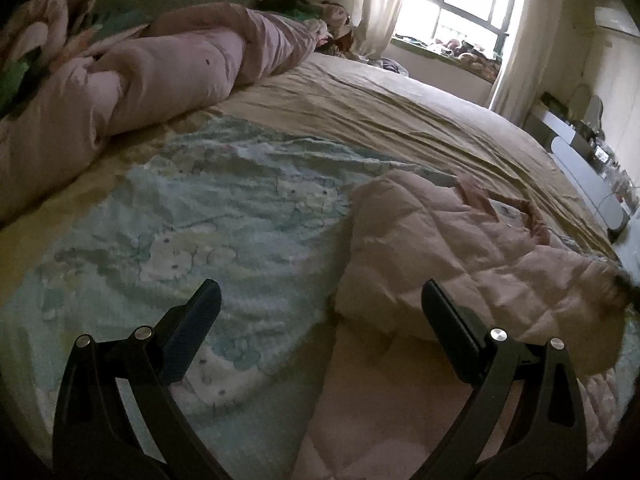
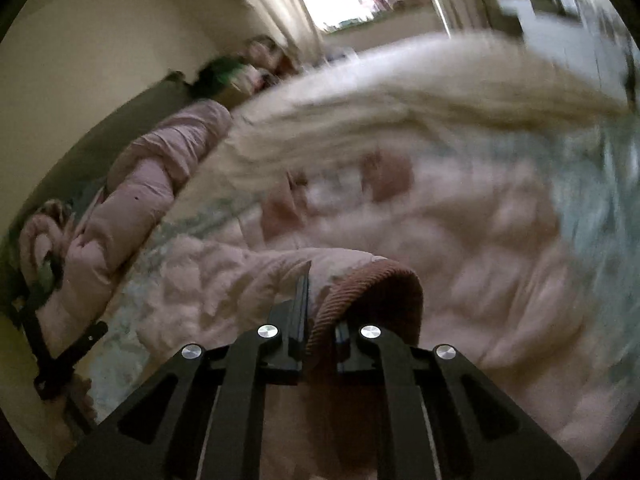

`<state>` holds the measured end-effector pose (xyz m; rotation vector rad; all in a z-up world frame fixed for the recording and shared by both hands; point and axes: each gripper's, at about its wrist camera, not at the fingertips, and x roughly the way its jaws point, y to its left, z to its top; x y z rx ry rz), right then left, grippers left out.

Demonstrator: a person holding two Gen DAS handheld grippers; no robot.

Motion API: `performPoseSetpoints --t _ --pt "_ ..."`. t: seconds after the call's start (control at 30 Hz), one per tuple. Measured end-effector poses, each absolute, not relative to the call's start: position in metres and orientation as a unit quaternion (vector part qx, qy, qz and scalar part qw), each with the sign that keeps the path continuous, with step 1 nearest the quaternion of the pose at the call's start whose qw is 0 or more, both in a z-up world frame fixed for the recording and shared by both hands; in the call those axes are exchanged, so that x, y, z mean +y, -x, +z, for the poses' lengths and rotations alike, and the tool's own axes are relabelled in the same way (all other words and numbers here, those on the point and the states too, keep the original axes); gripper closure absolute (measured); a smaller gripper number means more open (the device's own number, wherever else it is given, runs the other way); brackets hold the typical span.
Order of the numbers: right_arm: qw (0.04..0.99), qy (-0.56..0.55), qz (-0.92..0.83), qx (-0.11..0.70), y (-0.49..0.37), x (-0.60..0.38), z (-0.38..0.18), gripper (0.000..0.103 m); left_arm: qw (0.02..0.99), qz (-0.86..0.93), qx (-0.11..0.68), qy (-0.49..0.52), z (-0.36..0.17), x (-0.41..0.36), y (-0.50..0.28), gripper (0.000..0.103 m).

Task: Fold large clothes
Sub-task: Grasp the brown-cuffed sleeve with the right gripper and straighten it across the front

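A pale pink quilted jacket (image 1: 440, 248) lies crumpled on the bed at the right of the left wrist view, its darker pink trim (image 1: 534, 220) toward the far side. My left gripper (image 1: 320, 292) is open and hovers low over the bed. Its right finger (image 1: 448, 320) is at the jacket's near edge and its left finger (image 1: 200, 316) is over the blanket, with nothing gripped. In the blurred right wrist view, my right gripper (image 2: 320, 300) is shut on the jacket's ribbed dusty-pink cuff (image 2: 368, 292). The rest of the jacket (image 2: 460, 240) spreads beyond it.
A light blue cartoon-print blanket (image 1: 192, 220) covers the near bed and a tan sheet (image 1: 380, 112) the far part. A rolled pink duvet (image 1: 168, 72) lies along the left. A bright window (image 1: 460, 0) with curtains is at the back and a cluttered desk (image 1: 584, 152) to the right.
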<state>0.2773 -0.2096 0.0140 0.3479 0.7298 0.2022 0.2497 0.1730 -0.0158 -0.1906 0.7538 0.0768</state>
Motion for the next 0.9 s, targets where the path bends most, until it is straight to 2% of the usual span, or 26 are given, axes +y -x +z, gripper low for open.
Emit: performPoseSetpoints --t 0.17,0.27,0.6,0.7,0.83,0.9 --pt "0.946 -0.074 0.089 0.302 -0.29 -0.211 0.076 0.094 0.927 0.025 0.363 0.091 -0.008 0.163 -0.264 0.009" --pt "0.951 -0.048 0.072 0.298 -0.301 -0.218 0.087 0.094 0.927 0.012 0.362 0.092 -0.005 0.153 -0.274 0.009" --pt "0.936 -0.059 0.036 0.344 -0.317 -0.243 0.049 0.094 0.922 -0.047 0.375 0.085 -0.02 0.102 -0.3 0.011" --pt "0.932 -0.062 0.03 0.355 -0.319 -0.243 0.04 0.094 0.918 -0.078 0.383 0.065 -0.024 0.086 -0.306 0.027" --pt "0.929 -0.059 0.023 0.365 -0.321 -0.242 0.036 0.094 0.914 -0.092 0.389 0.067 -0.028 0.077 -0.314 0.055" --pt "0.928 -0.05 0.02 0.369 -0.323 -0.24 0.036 0.094 0.908 -0.094 0.402 0.075 -0.035 0.075 -0.32 0.063"
